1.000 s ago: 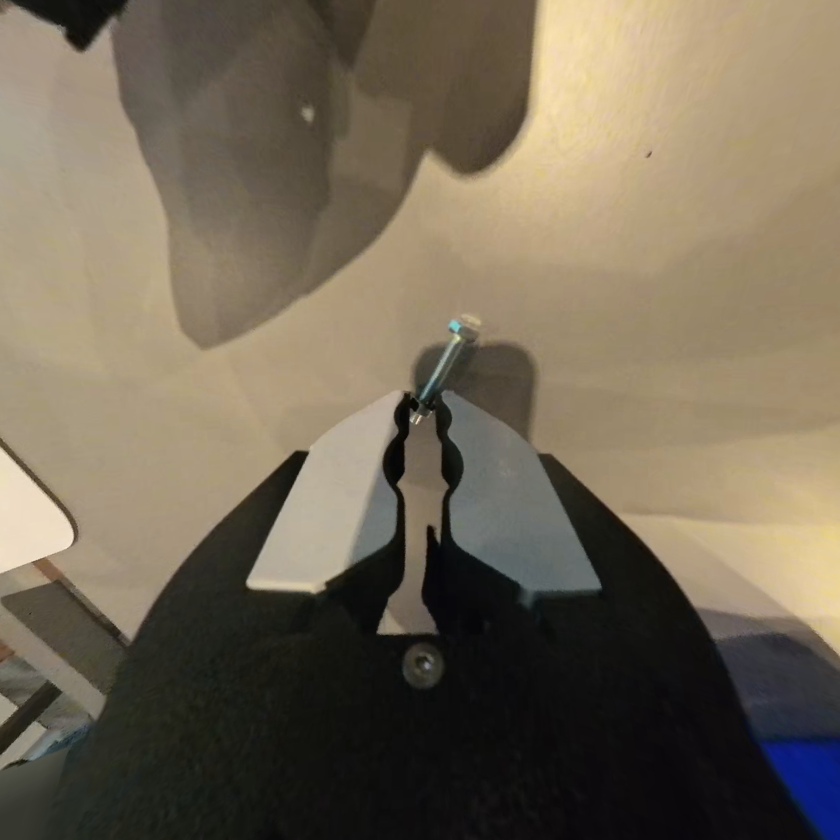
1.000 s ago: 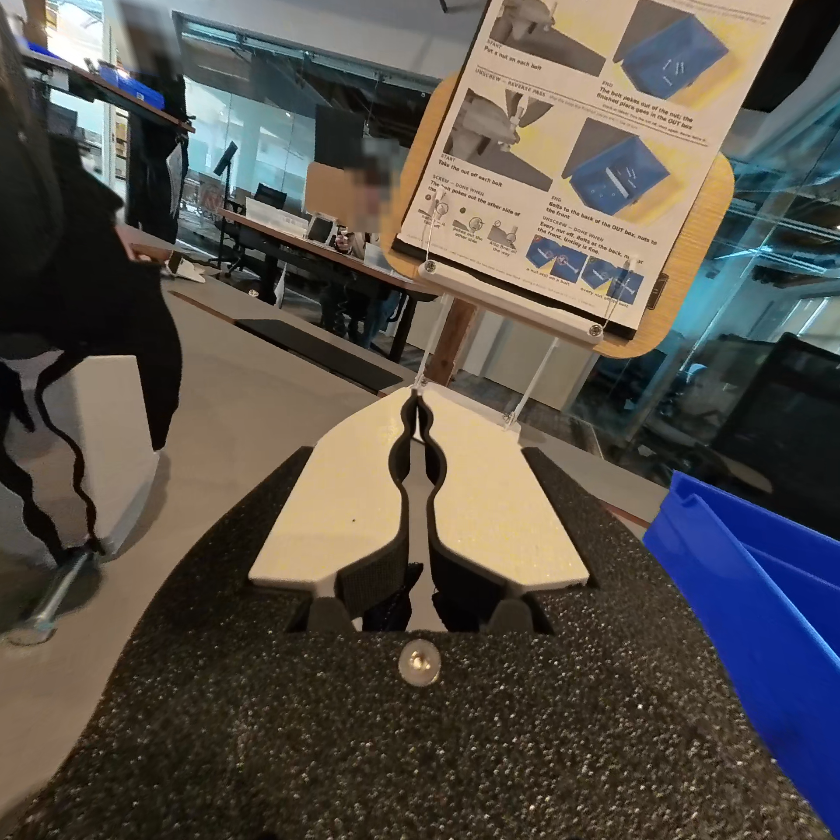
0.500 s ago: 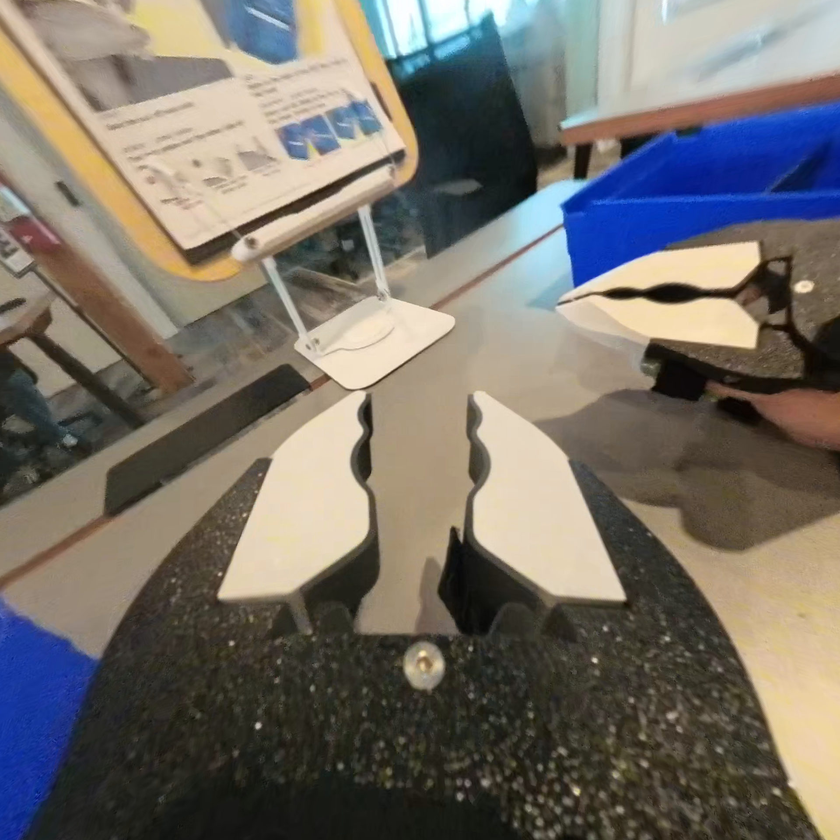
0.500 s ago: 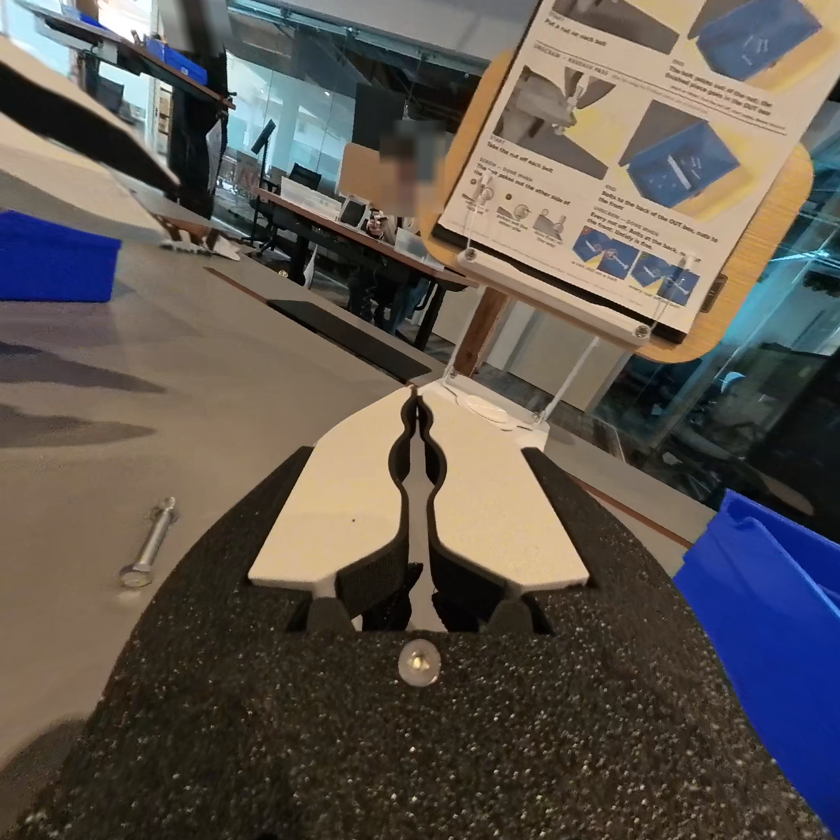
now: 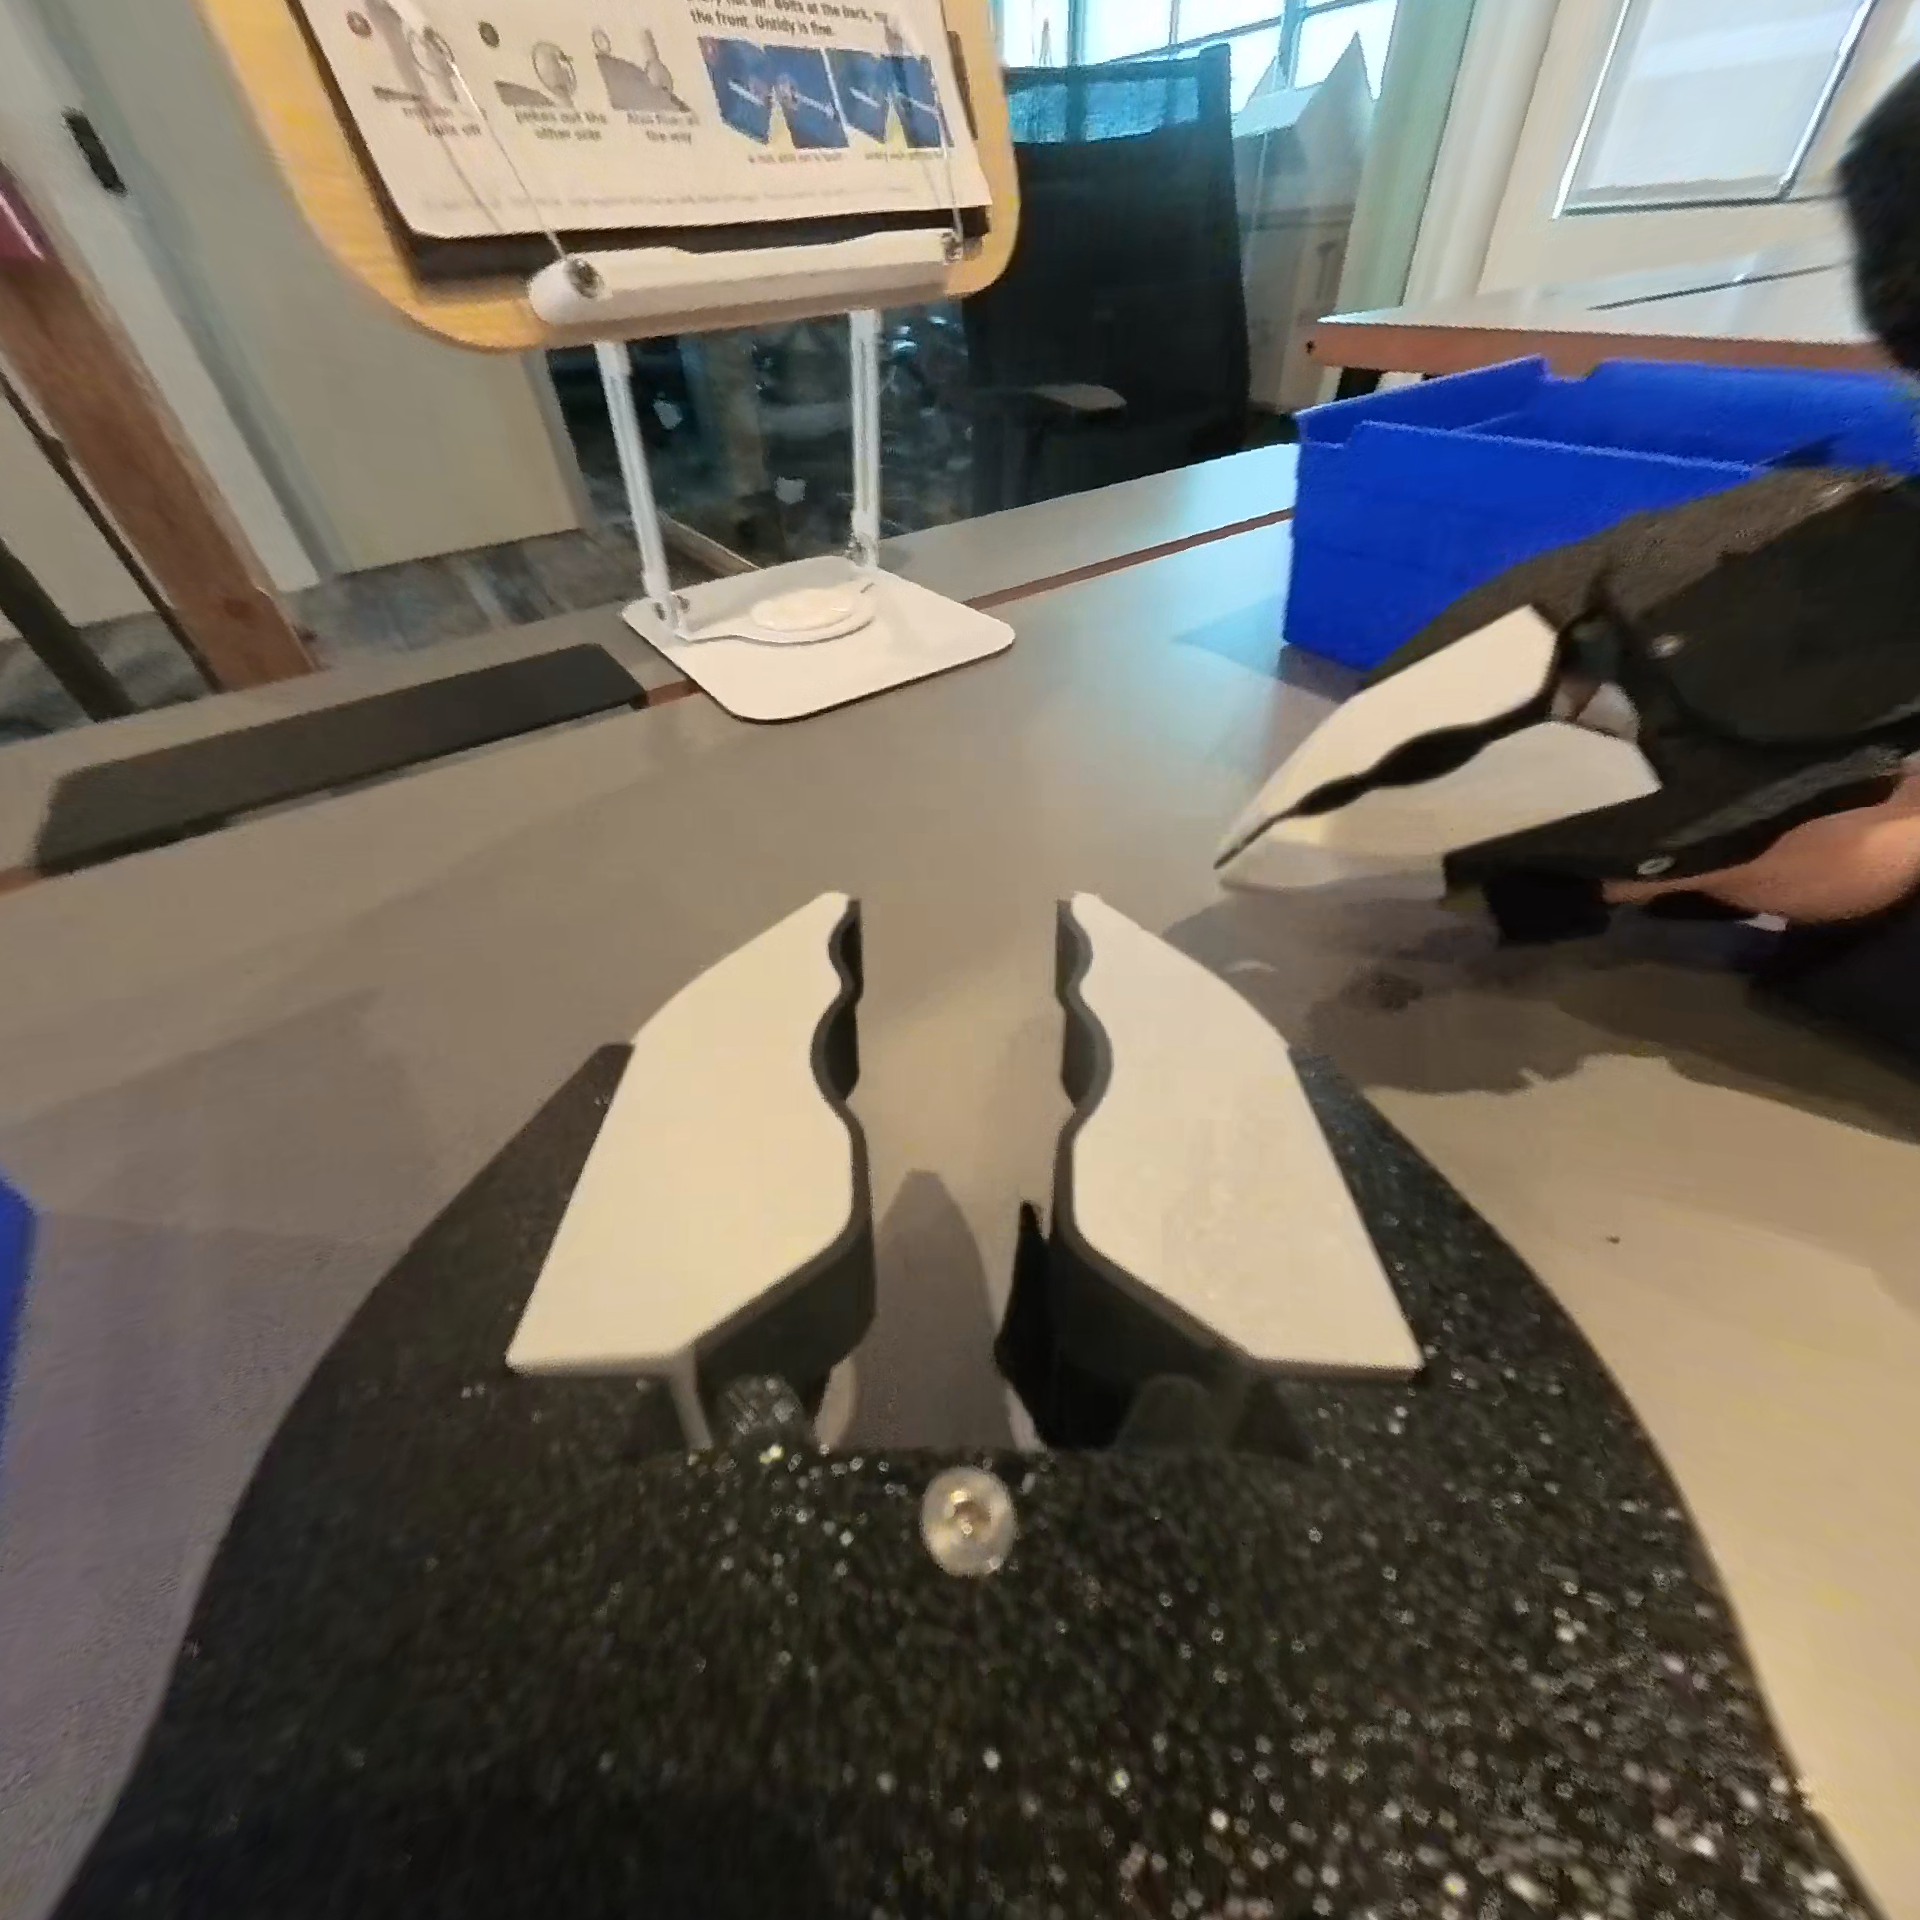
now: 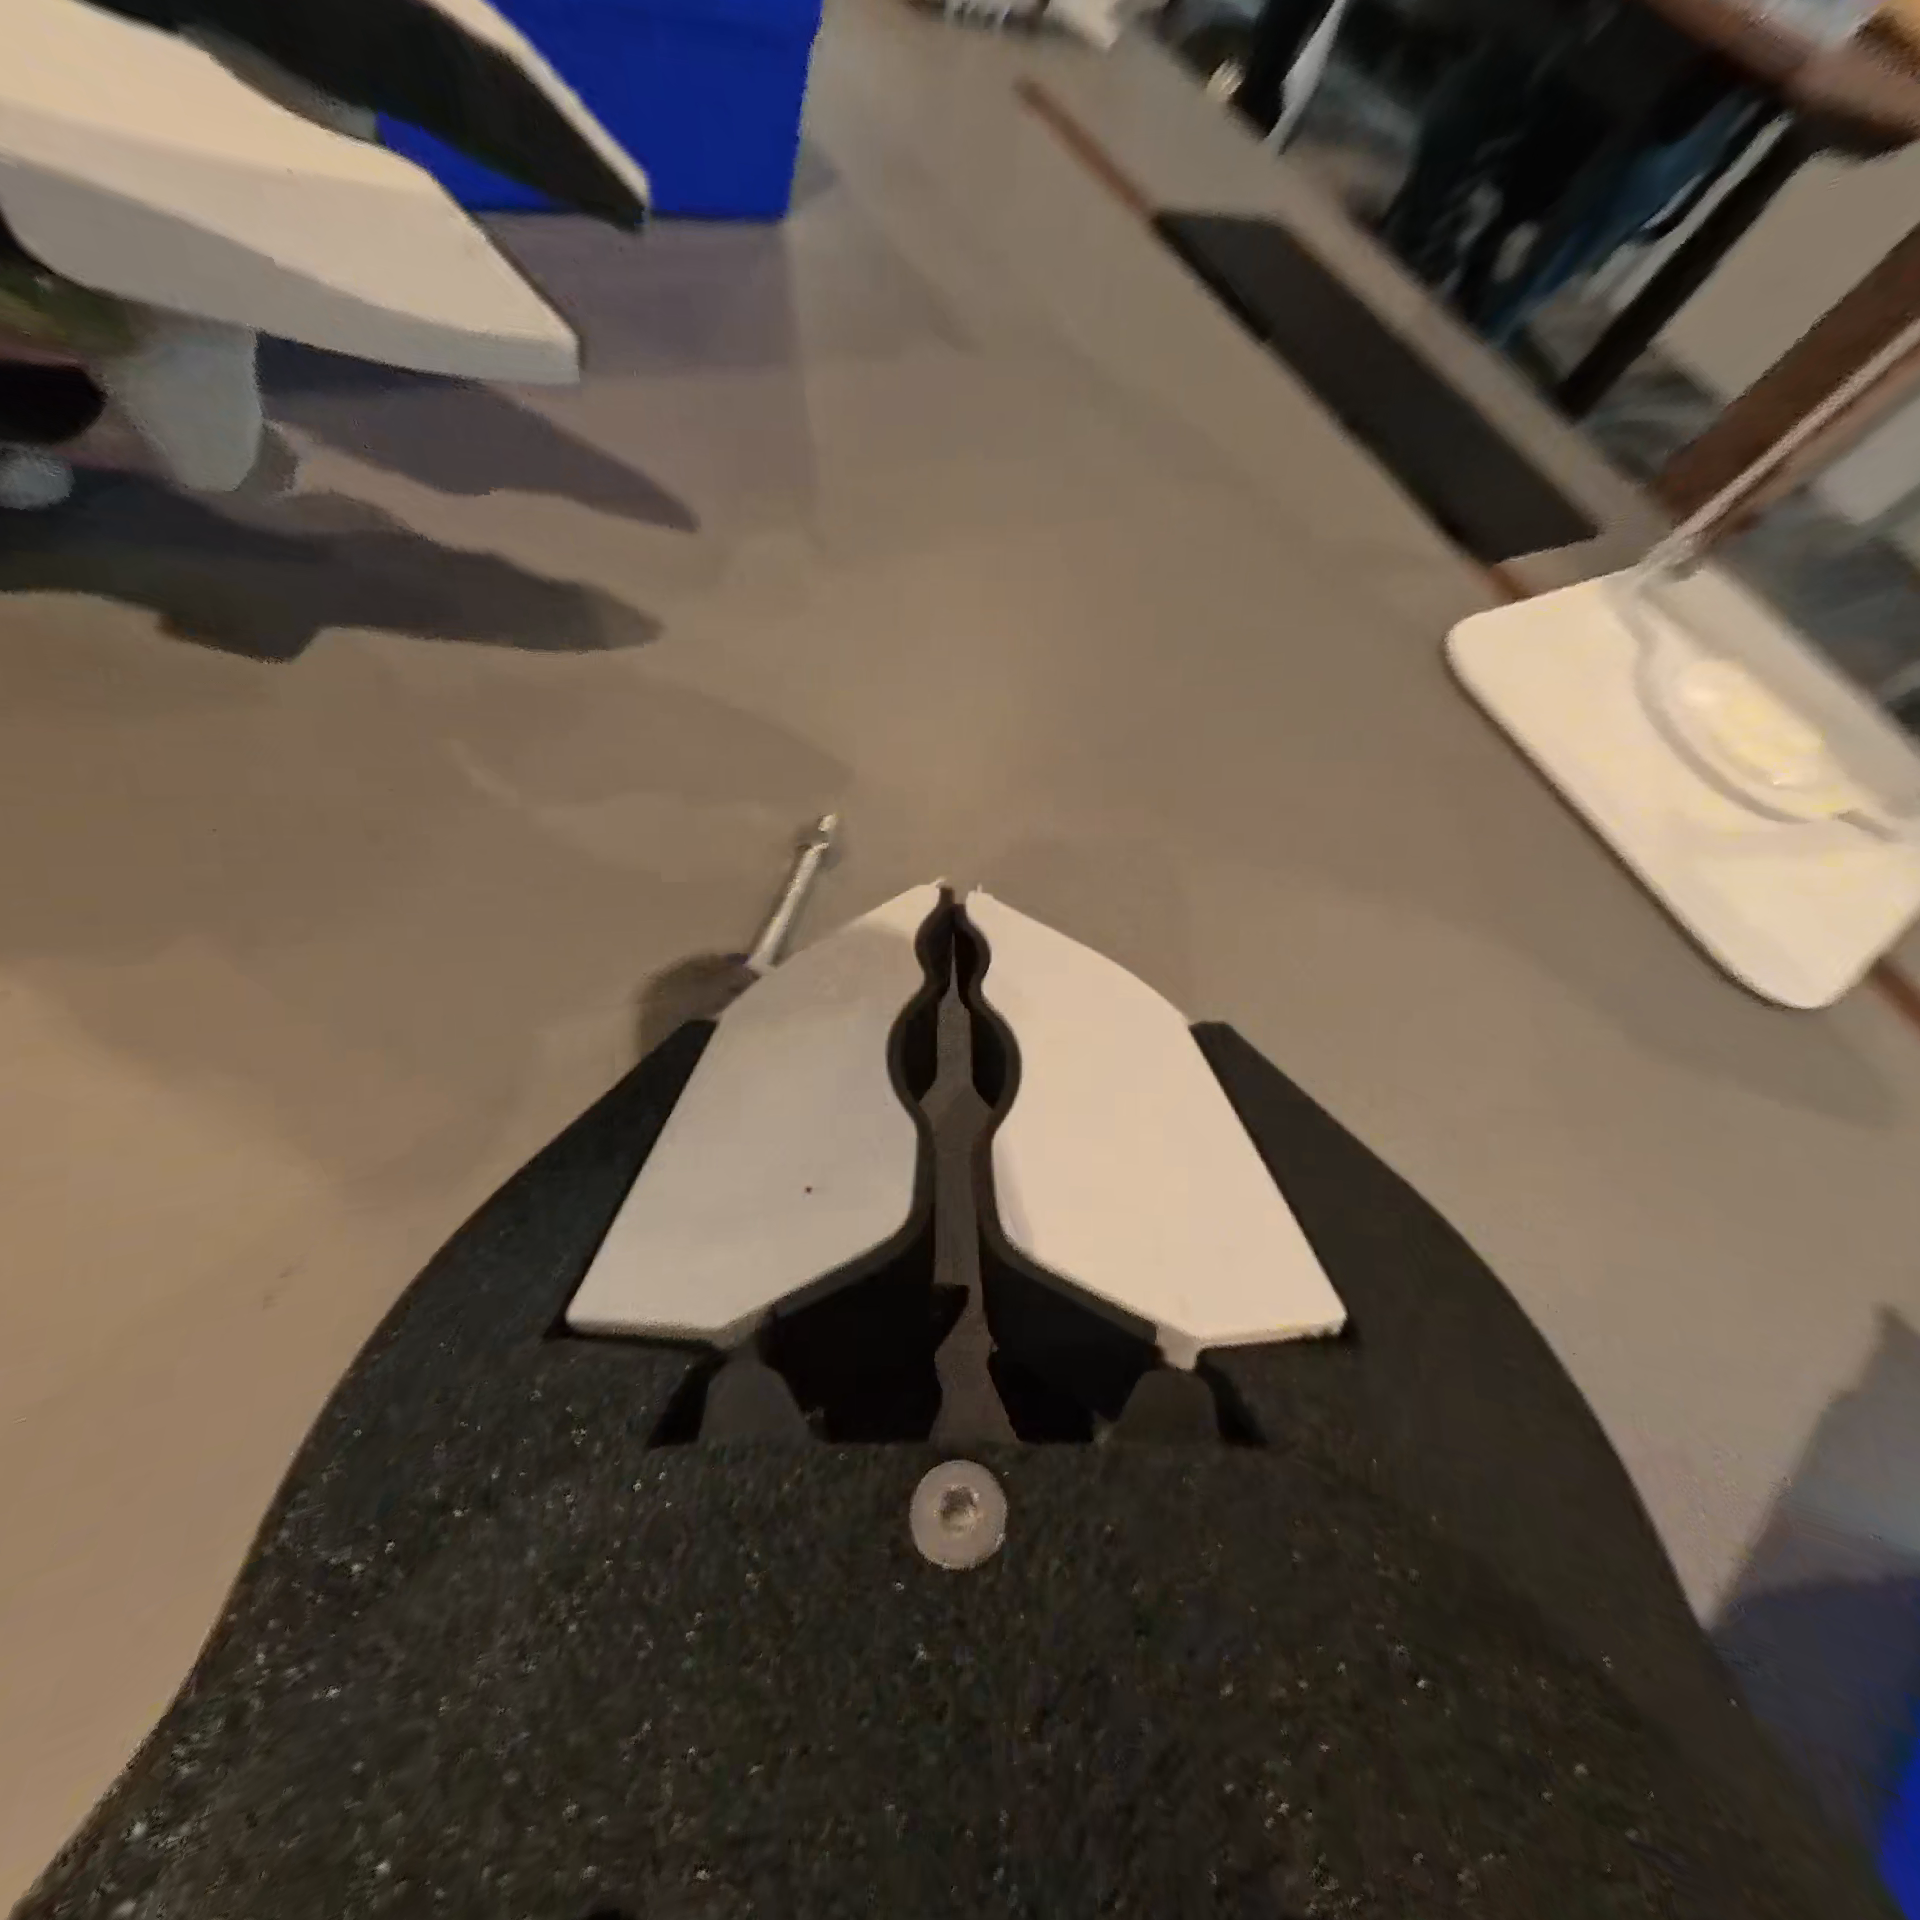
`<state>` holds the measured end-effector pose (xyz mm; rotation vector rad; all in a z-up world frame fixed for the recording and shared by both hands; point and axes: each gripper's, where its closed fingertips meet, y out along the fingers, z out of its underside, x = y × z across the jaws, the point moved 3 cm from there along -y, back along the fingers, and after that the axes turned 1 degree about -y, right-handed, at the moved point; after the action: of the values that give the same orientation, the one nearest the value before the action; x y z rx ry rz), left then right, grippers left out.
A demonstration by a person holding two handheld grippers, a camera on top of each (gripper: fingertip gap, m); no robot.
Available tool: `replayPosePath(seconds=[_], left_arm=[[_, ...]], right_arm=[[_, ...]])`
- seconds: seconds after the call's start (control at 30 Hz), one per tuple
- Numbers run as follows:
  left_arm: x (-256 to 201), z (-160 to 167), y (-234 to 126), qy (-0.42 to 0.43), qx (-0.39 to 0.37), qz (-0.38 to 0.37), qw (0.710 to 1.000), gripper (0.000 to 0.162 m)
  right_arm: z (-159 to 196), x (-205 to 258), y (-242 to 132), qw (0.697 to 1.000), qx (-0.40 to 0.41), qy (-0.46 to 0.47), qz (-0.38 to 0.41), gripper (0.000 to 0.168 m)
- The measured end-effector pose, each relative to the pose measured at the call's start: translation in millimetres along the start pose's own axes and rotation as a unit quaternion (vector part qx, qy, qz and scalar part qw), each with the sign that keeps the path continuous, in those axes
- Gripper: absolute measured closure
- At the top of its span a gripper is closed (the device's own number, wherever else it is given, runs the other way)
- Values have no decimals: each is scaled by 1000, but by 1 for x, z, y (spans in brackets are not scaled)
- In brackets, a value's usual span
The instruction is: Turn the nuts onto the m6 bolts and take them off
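My left tool (image 5: 958, 914) hung over the grey desk (image 5: 416, 987), jaws spread wide, bare desk showing through the gap, nothing held. Its white fingers (image 5: 727, 1143) sat level and pointed toward the far edge.

My right tool (image 6: 956, 891) was pinched closed, tips meeting, nothing between them that I could see. It tilted down at the desk. A bolt (image 6: 798, 868) lay flat on the desk just beside the left fingertip, partly hidden under that finger (image 6: 790, 1132); only its slim shank and one end showed, blurred. I could not tell whether a nut sat on it.

From the left view the right tool (image 5: 1236, 857) came in from the right, low over the desk, tips closed, a hand (image 5: 1787, 883) gripping it from beneath. From the right view the left tool (image 6: 561, 364) showed at upper left, well apart from the bolt.

Farther off, a white stand base (image 5: 831, 644) rested near the desk's far edge, with a black pad (image 5: 343, 727) to its left. Thin rods rose from the base to a wooden board (image 5: 997, 156) carrying a printed sheet (image 5: 665, 94). A blue bin (image 5: 1507, 520) stood to the right, behind the right tool; a second blue bin (image 6: 665, 125) showed at the top of the right view. A dark chair (image 5: 1122, 312) stood past the desk.
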<state>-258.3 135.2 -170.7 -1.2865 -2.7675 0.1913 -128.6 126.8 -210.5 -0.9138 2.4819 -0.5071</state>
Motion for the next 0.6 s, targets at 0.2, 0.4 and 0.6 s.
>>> replayPosePath(seconds=[0.2,0.4,0.6], left_arm=[[-4,-6,-3,-69,-18,53,996,125],[-3,-1,-3,-32,12,29,999,128],[-9,18,3,1,98,28,995,128]], right_arm=[[9,14,7,997,44,25,-62,168],[16,24,13,993,84,22,-81,168],[10,41,17,991,78,-7,-111,168]])
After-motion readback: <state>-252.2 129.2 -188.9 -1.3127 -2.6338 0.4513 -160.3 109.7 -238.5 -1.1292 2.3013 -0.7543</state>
